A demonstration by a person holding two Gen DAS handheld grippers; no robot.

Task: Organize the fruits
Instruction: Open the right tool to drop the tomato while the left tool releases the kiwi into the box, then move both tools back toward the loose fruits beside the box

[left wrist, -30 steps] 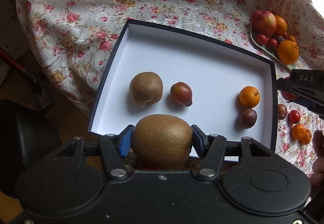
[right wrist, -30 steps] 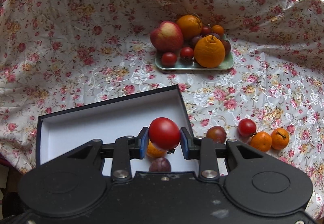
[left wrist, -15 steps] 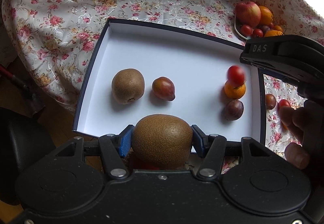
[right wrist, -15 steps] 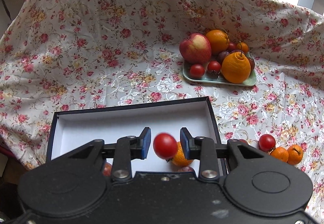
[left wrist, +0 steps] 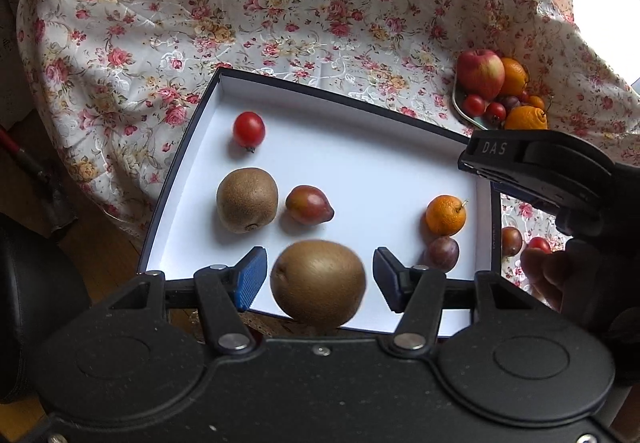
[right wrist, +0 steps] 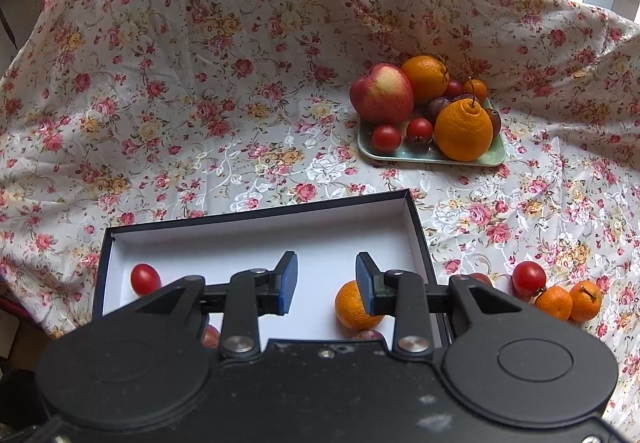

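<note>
A white box with a dark rim holds a kiwi, a dark red pointed fruit, a mandarin, a plum and a red tomato at its far left. My left gripper is open over the box's near edge. A second kiwi sits blurred between its blue pads, with a gap on each side. My right gripper is open and holds nothing above the box. The tomato lies to its left and the mandarin just under its right finger.
A pale green plate at the back right carries an apple, oranges, tomatoes and plums. Loose on the flowered cloth right of the box are a tomato and two mandarins. The right gripper's body and a hand hang over the box's right edge.
The right gripper opened and let go of the red tomato, which now lies at the box's far left. The left gripper opened, freeing the kiwi it held.
</note>
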